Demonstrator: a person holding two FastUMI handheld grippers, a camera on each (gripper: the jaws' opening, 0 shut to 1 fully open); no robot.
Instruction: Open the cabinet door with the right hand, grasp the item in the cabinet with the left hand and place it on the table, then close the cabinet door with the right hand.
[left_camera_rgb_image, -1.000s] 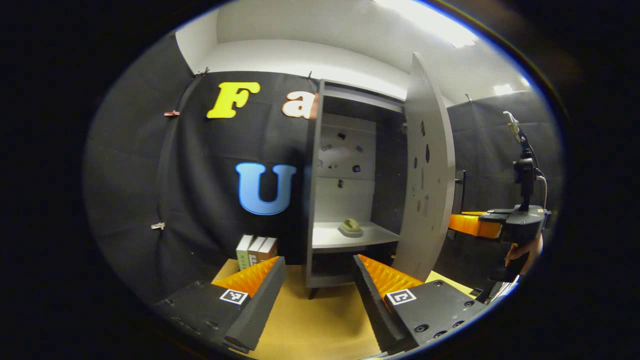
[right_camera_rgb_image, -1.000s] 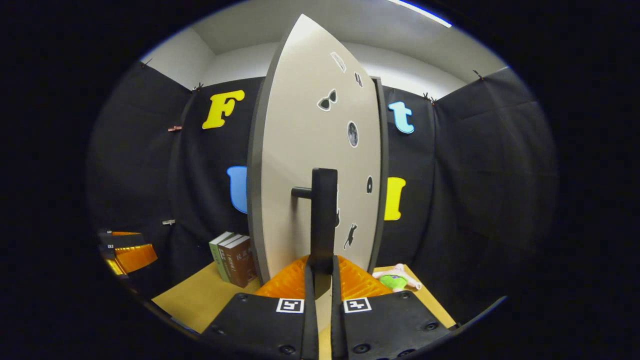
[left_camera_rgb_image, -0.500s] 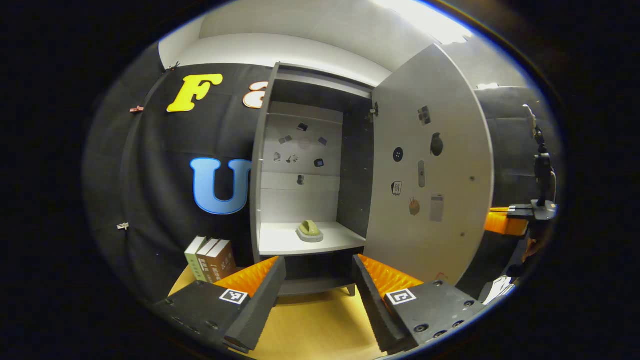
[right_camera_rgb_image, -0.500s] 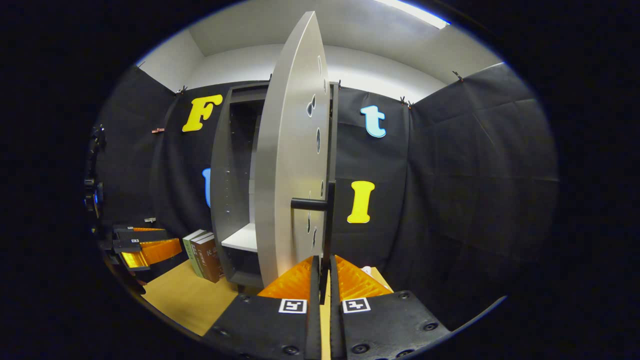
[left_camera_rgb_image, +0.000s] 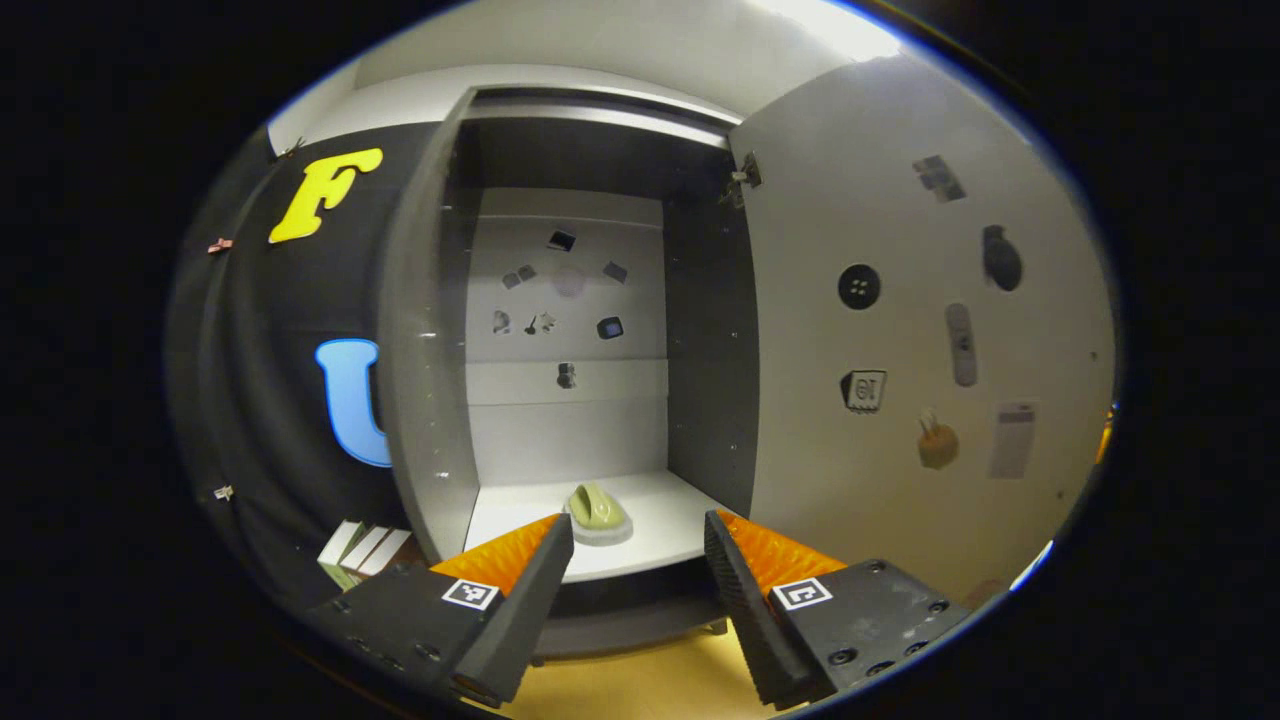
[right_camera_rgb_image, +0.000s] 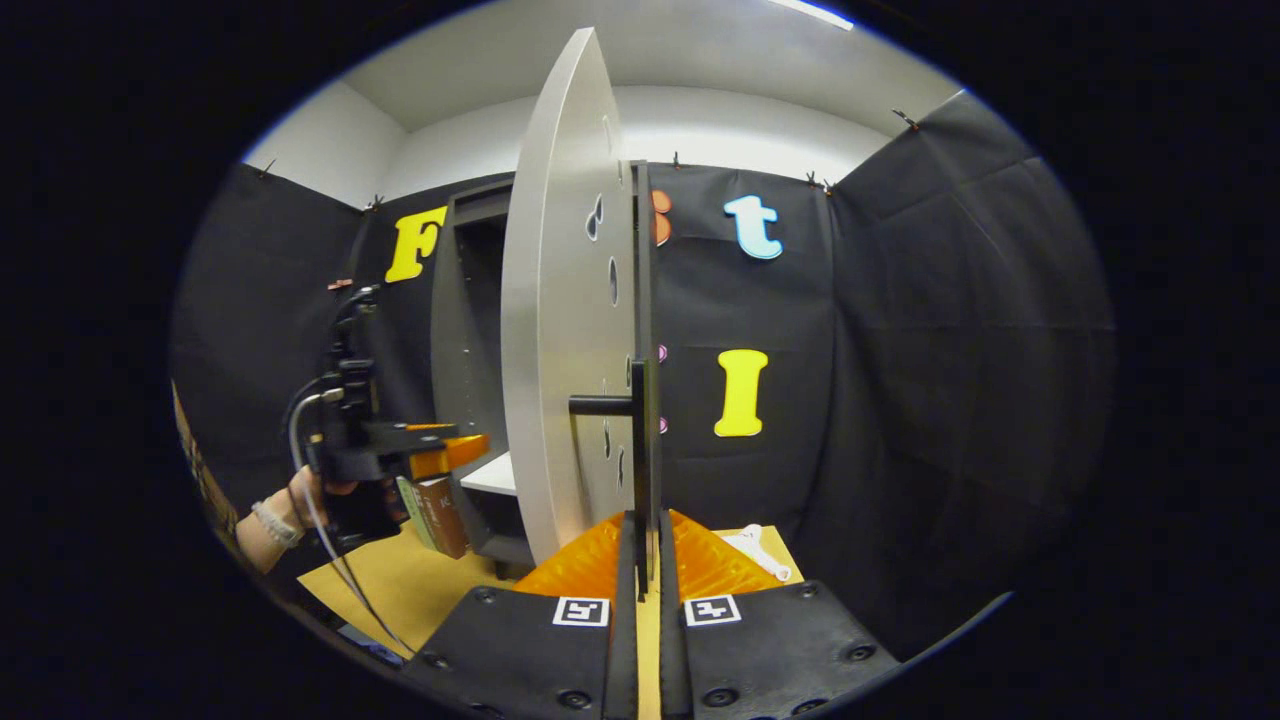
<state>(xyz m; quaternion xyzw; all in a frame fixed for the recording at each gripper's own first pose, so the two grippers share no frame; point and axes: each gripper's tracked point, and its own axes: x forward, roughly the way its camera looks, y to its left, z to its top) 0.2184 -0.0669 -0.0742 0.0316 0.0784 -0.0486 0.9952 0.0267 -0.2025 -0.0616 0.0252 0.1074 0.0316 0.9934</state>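
Black cloth is hanging around the booth, and a grey cabinet (left_camera_rgb_image: 430, 330) is standing on the yellow desk (right_camera_rgb_image: 400, 585) against it. Its door (right_camera_rgb_image: 565, 330) is standing swung wide, and the right tongs (right_camera_rgb_image: 640, 560) are pinching the dark door handle (right_camera_rgb_image: 640, 450) between both fingers, apparently to keep the door held back and the shelf free for a reach. In the left gripper view the shelf (left_camera_rgb_image: 660, 530) is lying open ahead, and the item, a small green lump on a pale base (left_camera_rgb_image: 598, 512), is sitting on it toward the front left. The left tongs (left_camera_rgb_image: 630, 575) are hanging spread wide and holding nothing, just short of the shelf's front edge; the item is lying beyond the fingertips, a little left of the gap between them, not yet touching either finger. Books (left_camera_rgb_image: 360, 550) are standing on the desk beside the cabinet.
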